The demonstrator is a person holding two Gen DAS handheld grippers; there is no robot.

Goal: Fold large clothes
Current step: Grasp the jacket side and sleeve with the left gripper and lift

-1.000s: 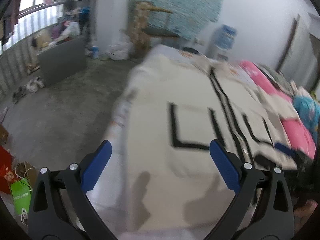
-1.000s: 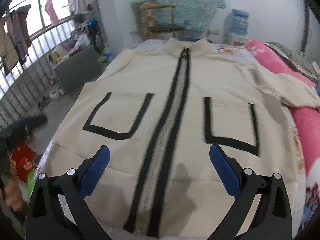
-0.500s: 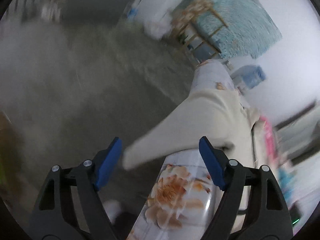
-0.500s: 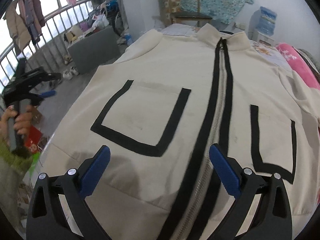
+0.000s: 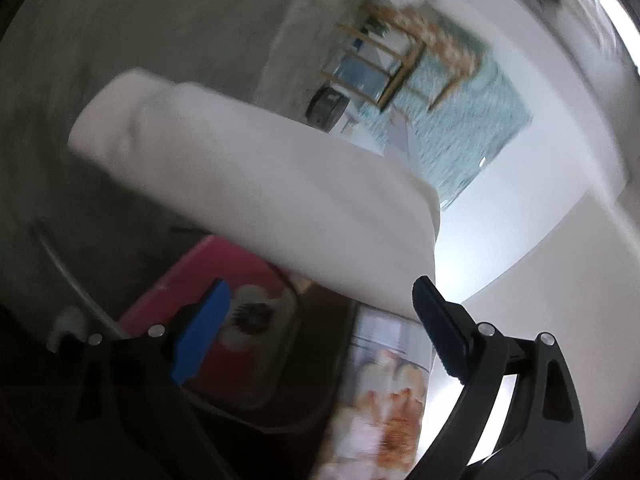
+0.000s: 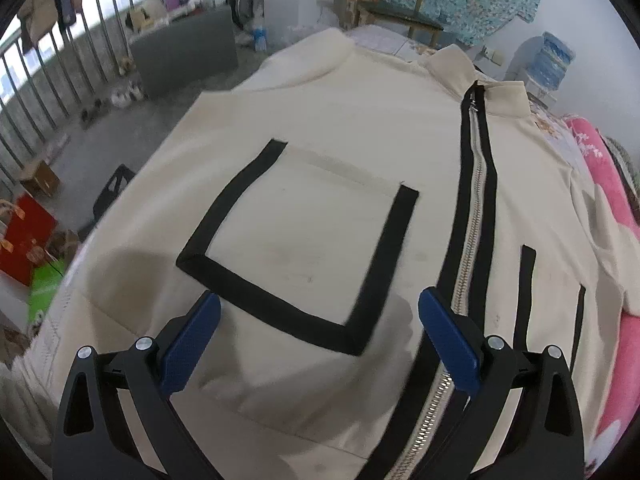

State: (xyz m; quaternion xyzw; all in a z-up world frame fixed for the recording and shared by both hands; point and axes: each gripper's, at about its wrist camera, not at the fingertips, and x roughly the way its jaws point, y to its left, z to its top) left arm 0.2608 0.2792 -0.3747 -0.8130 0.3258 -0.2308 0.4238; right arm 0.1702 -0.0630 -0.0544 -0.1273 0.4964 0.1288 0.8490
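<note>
A cream jacket (image 6: 320,208) with black pocket trim and a black-edged zip (image 6: 472,216) lies flat, front up, on the bed. My right gripper (image 6: 320,336) is open and empty, hovering over its lower left pocket. In the blurred, tilted left wrist view, the jacket's cream sleeve (image 5: 248,188) hangs off the bed's side, just ahead of my left gripper (image 5: 320,320), which is open and empty, apart from the cloth.
A floral sheet (image 5: 384,408) covers the bed edge. A pink blanket (image 6: 612,216) lies on the right. A grey box (image 6: 184,60), railing (image 6: 52,72) and red and green bags (image 6: 28,240) stand on the floor left. A wooden chair (image 6: 392,4) stands behind the bed.
My left gripper has swung off the jacket front, down beside the bed, and closed in on the hanging sleeve. My right gripper has moved left, from the zip to over the left pocket.
</note>
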